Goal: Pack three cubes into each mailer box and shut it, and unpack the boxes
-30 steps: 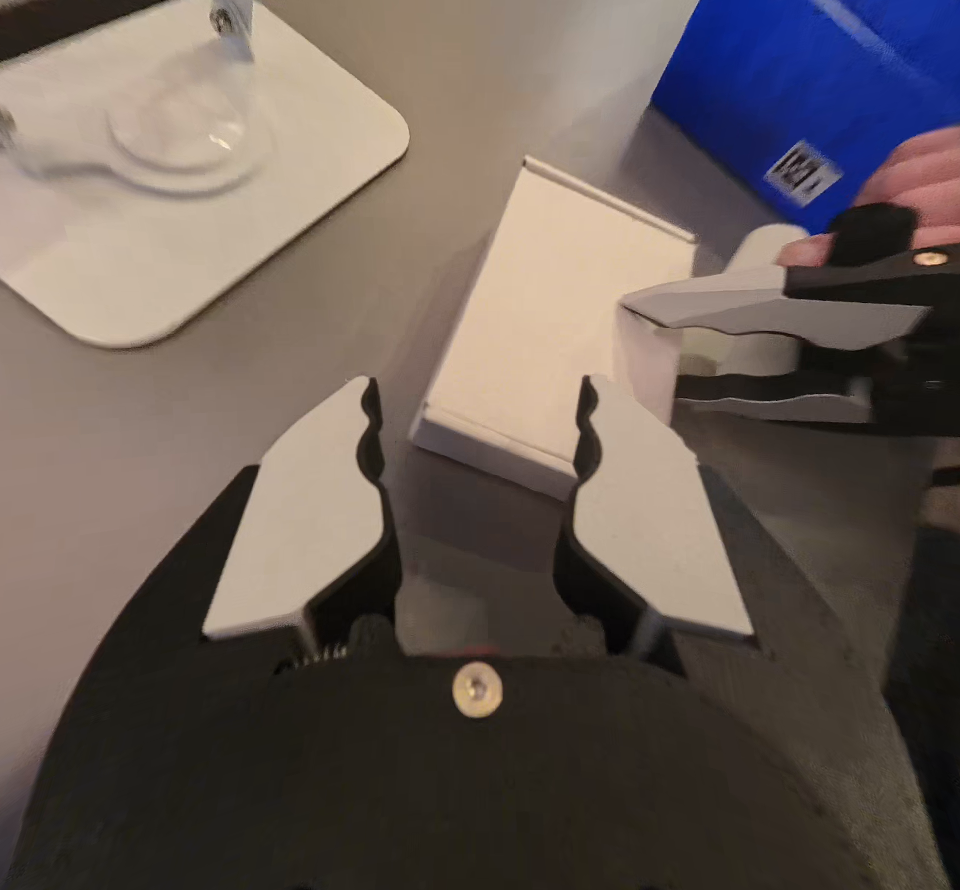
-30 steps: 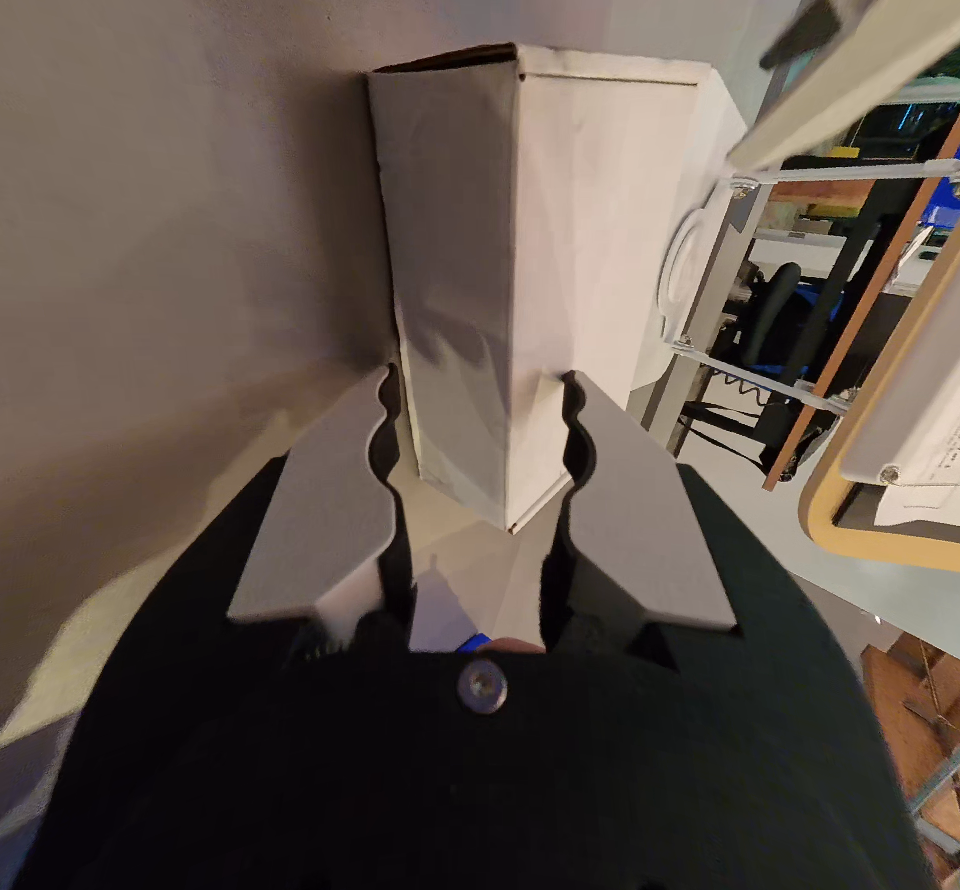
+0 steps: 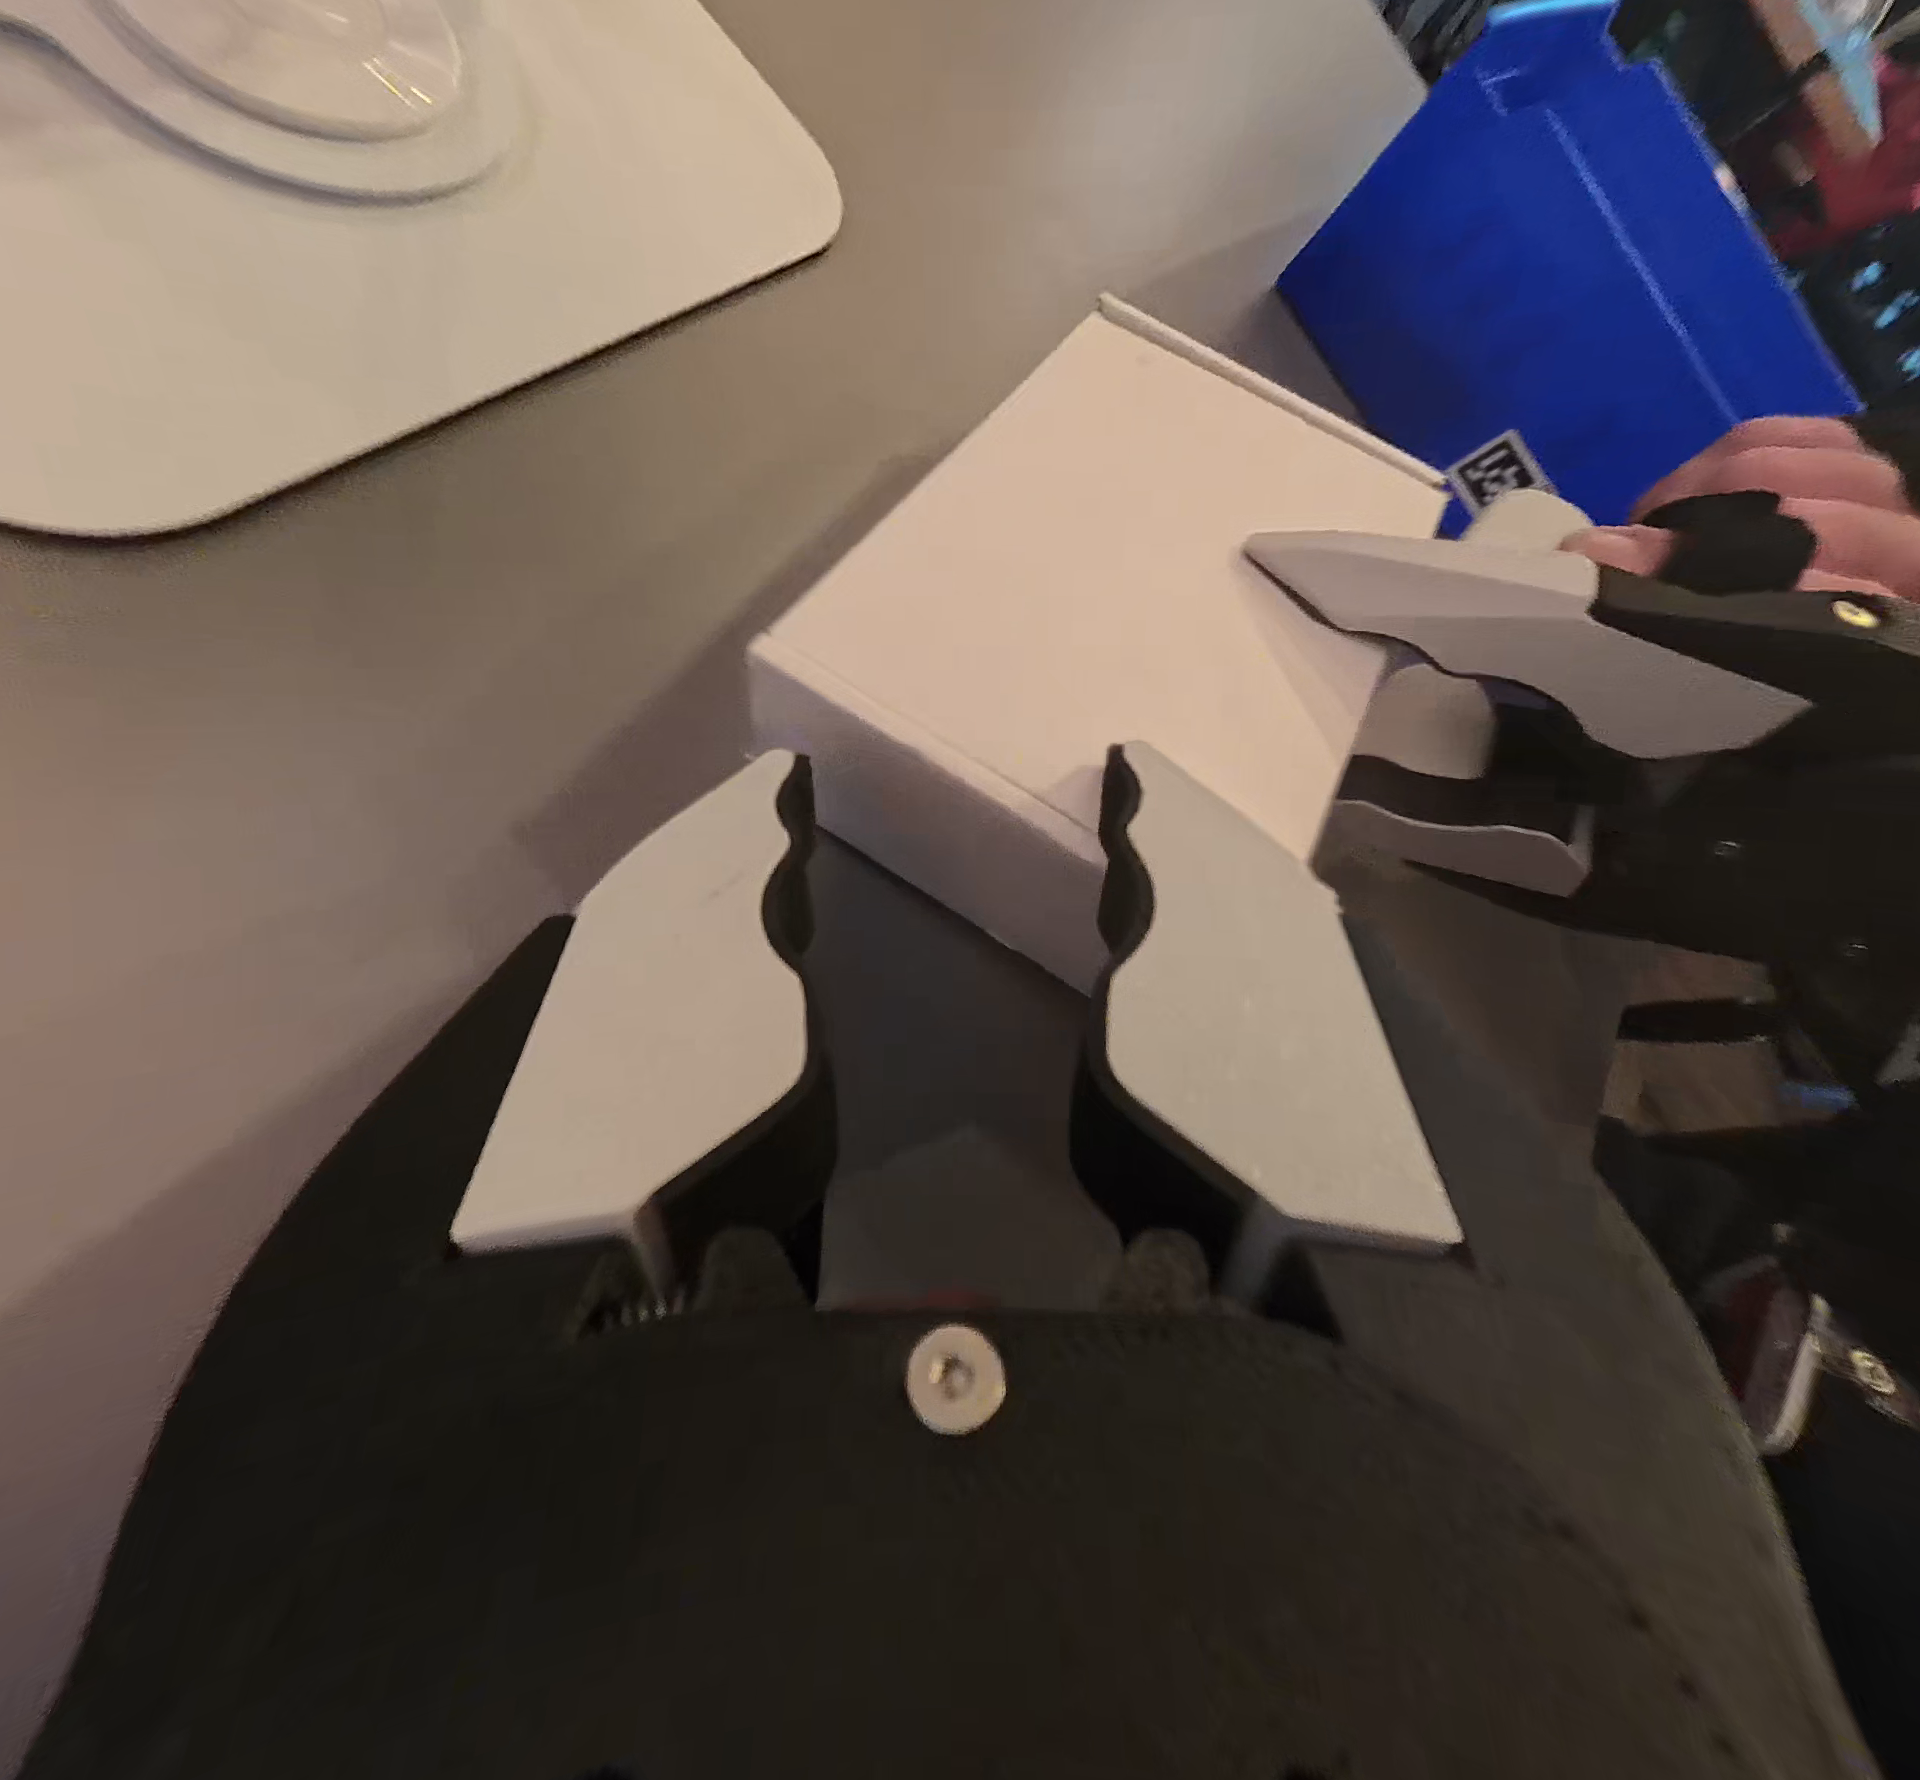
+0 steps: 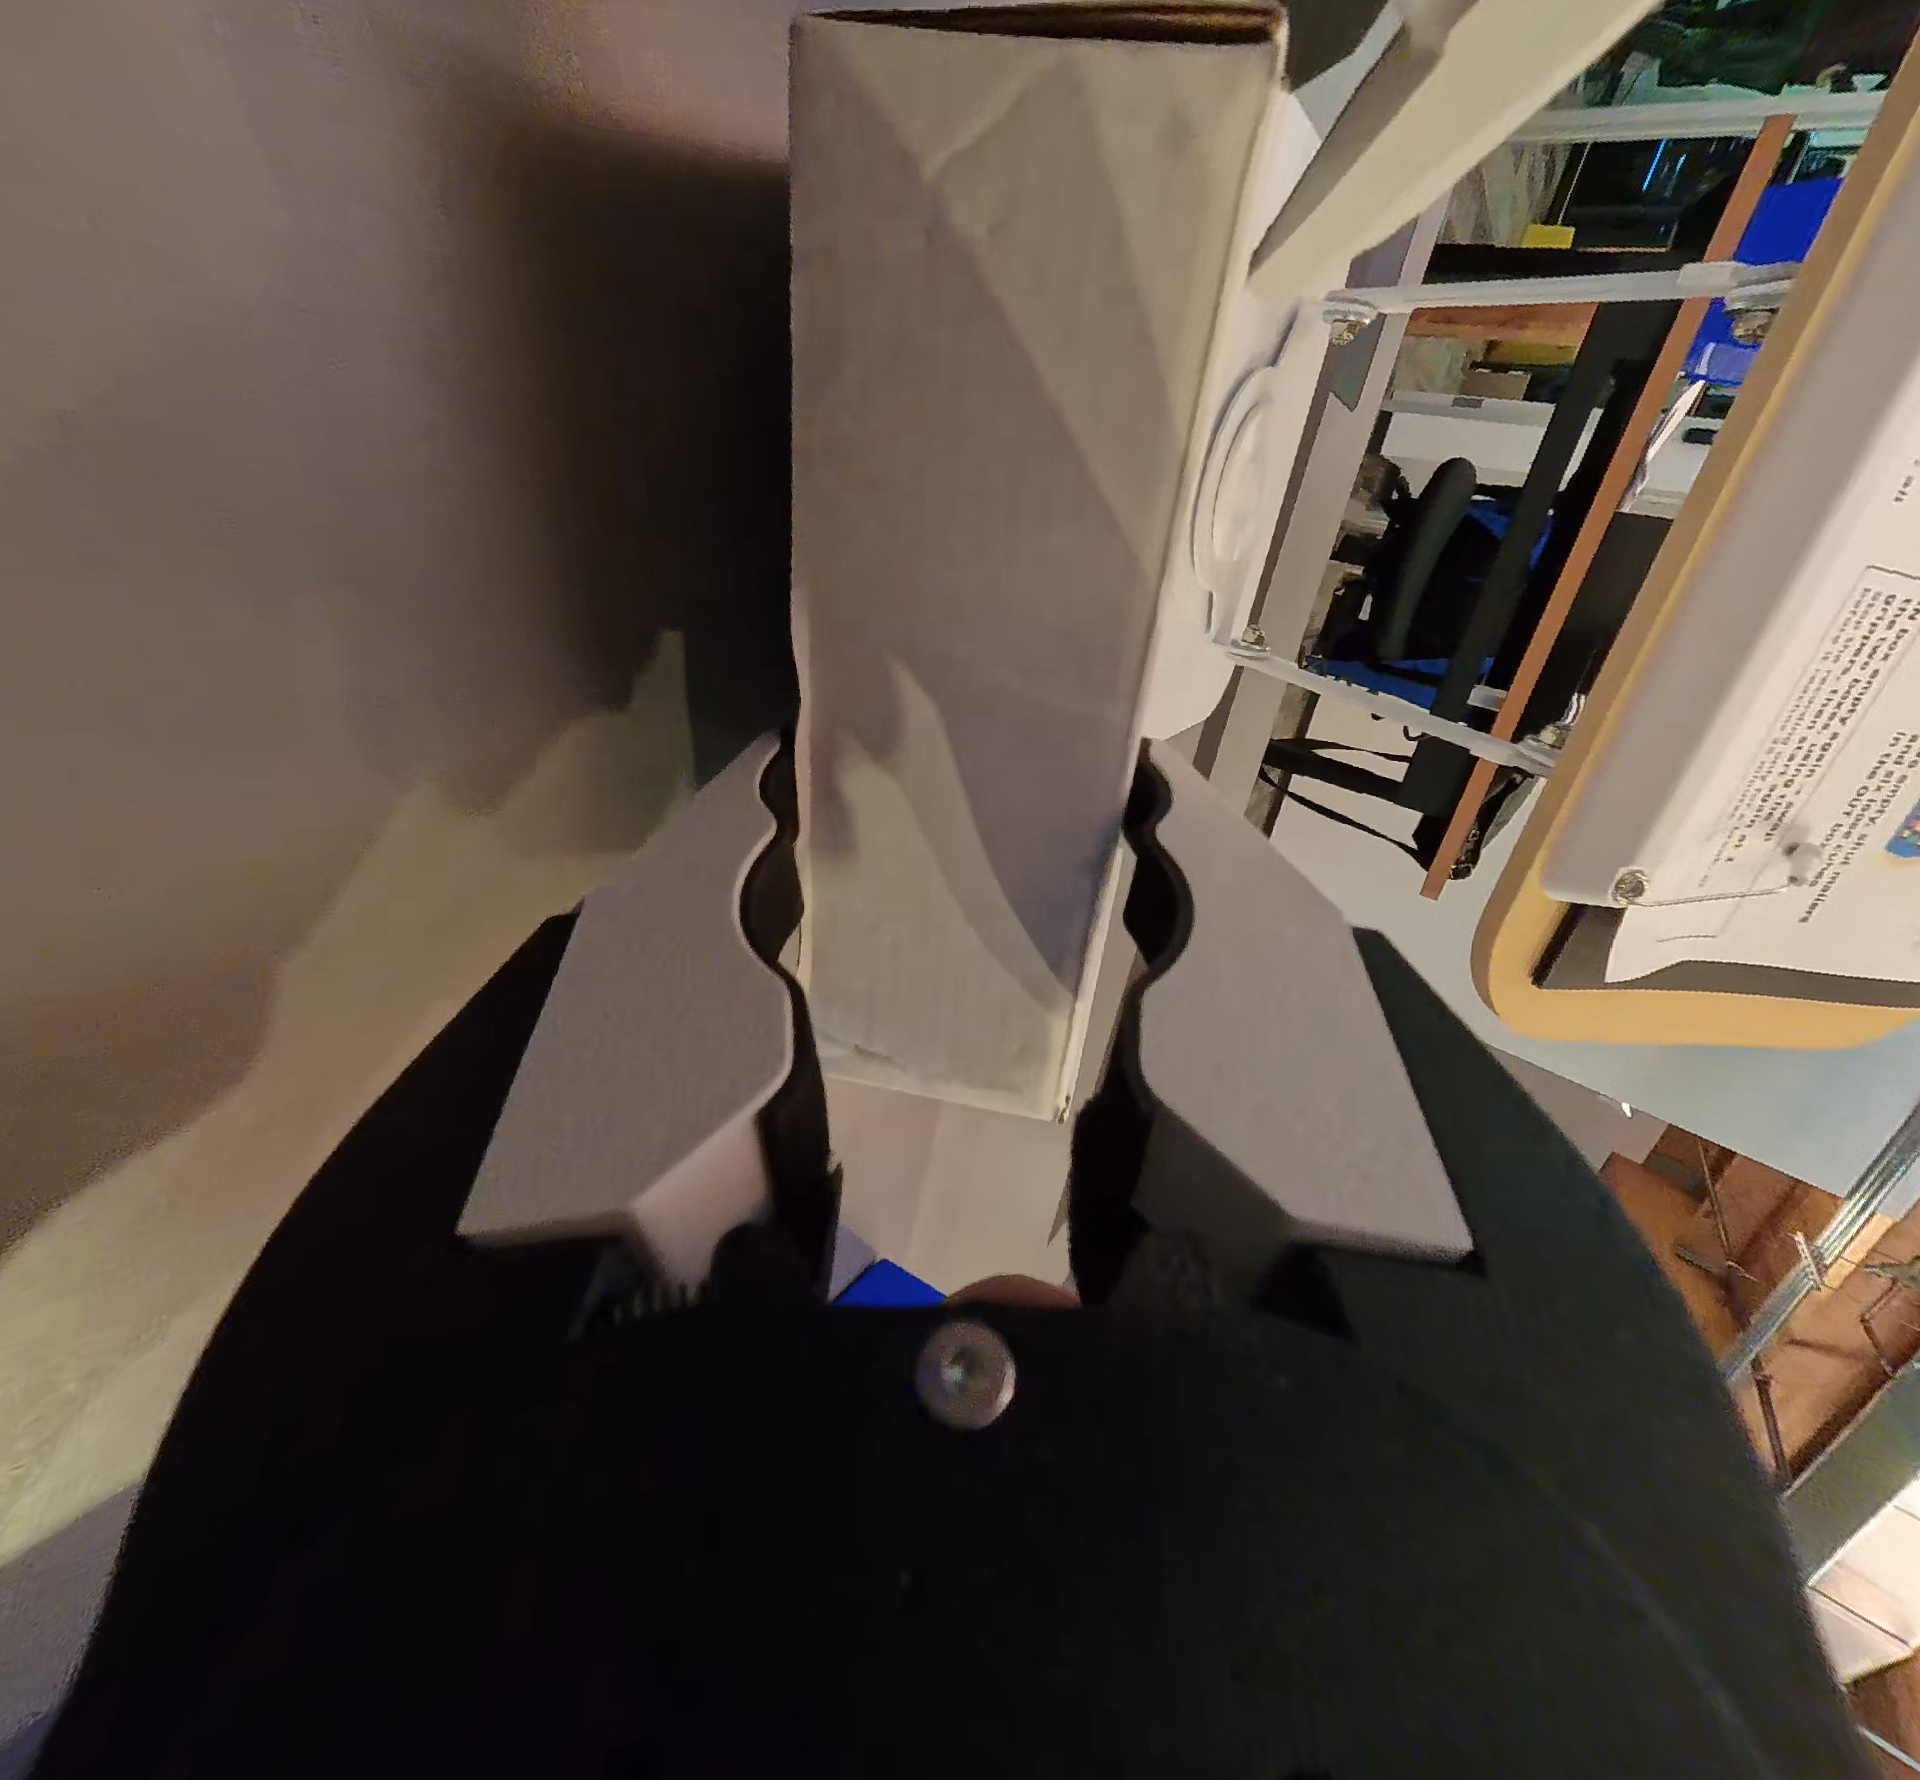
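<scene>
Both grippers have closed in on the flat white cardboard mailer box (image 3: 1049, 587) since a second ago. It is lying shut on the grey tabletop (image 3: 416, 691), near a blue bin (image 3: 1538, 276) at the far right. The right gripper (image 4: 956, 899) is straddling the box's right end, fingers (image 4: 665, 982) touching both faces in a grip. The left gripper (image 3: 951, 826) is hovering at the near edge, fingers (image 3: 675, 1003) spread and empty. A white stand base (image 3: 312, 276) is sitting far left.
</scene>
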`<action>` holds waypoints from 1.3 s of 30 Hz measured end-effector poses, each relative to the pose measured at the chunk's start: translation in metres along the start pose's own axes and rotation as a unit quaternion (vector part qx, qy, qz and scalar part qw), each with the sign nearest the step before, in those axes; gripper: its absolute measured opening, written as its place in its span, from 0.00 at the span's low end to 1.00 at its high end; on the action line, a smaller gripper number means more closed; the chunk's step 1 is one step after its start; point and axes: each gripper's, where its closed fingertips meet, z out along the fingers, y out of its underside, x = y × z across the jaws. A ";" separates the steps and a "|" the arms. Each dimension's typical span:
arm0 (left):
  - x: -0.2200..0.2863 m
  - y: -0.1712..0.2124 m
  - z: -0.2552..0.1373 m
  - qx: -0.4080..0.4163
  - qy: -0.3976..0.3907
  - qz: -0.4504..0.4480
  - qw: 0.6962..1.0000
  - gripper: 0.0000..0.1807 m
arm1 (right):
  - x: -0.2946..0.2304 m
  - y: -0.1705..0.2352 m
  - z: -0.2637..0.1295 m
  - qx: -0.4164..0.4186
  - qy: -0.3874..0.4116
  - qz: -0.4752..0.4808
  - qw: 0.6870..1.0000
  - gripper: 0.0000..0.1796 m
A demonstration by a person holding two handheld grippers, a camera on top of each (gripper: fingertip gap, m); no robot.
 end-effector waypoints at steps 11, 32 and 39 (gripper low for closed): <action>0.016 0.011 -0.010 0.096 0.047 -0.018 0.994 0.26 | -0.005 -0.009 -0.012 0.049 -0.079 0.052 0.994 0.35; 0.017 0.028 -0.005 0.081 0.036 0.027 0.996 0.15 | -0.019 -0.020 -0.042 0.164 -0.302 0.163 0.925 0.23; 0.015 0.013 -0.008 0.065 -0.003 0.077 0.995 0.33 | -0.016 0.000 -0.028 0.093 -0.178 0.100 0.974 0.43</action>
